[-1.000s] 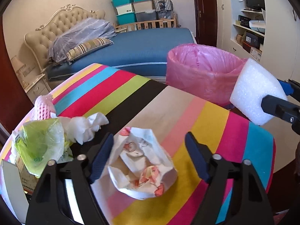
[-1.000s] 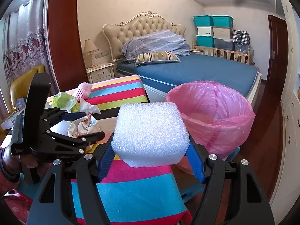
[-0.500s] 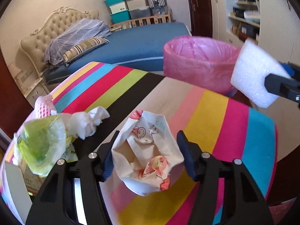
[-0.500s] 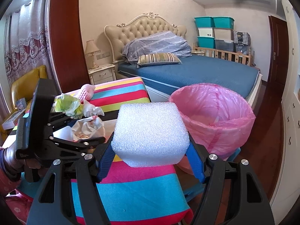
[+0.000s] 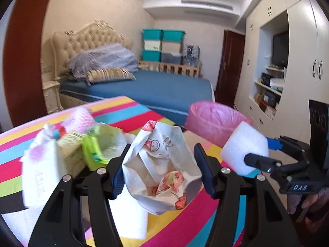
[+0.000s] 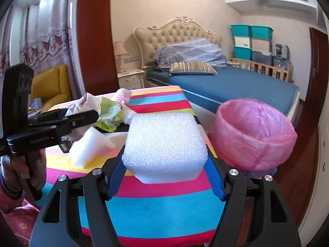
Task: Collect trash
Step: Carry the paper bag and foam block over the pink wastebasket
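Gripping crumpled printed paper bag (image 5: pixel 162 168) between left gripper (image 5: pixel 161 170) pads, jaws about half-spread, closed further moments ago; bag lifted over striped tablecloth (image 5: pixel 185 222). Clamping white foam block (image 6: pixel 164 146) in right gripper (image 6: pixel 164 182), jaws fairly wide. Pink-lined bin (image 6: pixel 255 138) just beyond table edge, right. Remaining litter pile (image 5: pixel 78 144) left on cloth.
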Available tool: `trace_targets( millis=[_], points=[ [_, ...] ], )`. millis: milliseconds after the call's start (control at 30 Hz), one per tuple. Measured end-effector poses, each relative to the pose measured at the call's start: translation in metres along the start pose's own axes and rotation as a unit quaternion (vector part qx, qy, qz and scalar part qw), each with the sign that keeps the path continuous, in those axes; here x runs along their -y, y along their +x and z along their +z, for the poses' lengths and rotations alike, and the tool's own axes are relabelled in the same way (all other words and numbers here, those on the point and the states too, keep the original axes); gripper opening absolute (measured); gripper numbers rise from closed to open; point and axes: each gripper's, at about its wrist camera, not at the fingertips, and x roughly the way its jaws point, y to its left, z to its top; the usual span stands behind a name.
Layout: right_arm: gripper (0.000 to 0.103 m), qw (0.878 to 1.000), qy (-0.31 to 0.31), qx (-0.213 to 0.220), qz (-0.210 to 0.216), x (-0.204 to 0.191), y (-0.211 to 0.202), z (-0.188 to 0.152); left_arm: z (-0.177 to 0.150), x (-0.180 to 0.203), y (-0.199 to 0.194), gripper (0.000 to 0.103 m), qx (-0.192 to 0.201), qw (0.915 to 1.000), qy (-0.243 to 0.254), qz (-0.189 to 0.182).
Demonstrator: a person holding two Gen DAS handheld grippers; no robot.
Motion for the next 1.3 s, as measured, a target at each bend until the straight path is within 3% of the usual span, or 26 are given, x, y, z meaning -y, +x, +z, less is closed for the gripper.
trace_targets(
  millis=[200, 467, 933, 1300],
  points=[
    [0.067, 0.999, 0.019, 0.033, 0.004, -0.003, -0.01, 0.007, -0.005, 0.005, -0.029, 0.061, 0.047, 0.9978, 0.002, 0.046],
    [0.067, 0.998, 0.039, 0.056, -0.001, -0.002, -0.02, 0.014, -0.002, 0.015, -0.044, 0.061, 0.065, 0.9955, 0.01, 0.068],
    [0.067, 0.994, 0.074, 0.076, -0.034, 0.04, -0.038, 0.019, 0.008, 0.033, -0.038, 0.061, 0.067, 0.9962, 0.025, 0.05],
    [0.067, 0.993, 0.069, 0.07, -0.069, 0.069, -0.04, 0.022, 0.019, 0.049, 0.013, 0.061, 0.02, 0.9993, 0.033, -0.001]
  ],
)
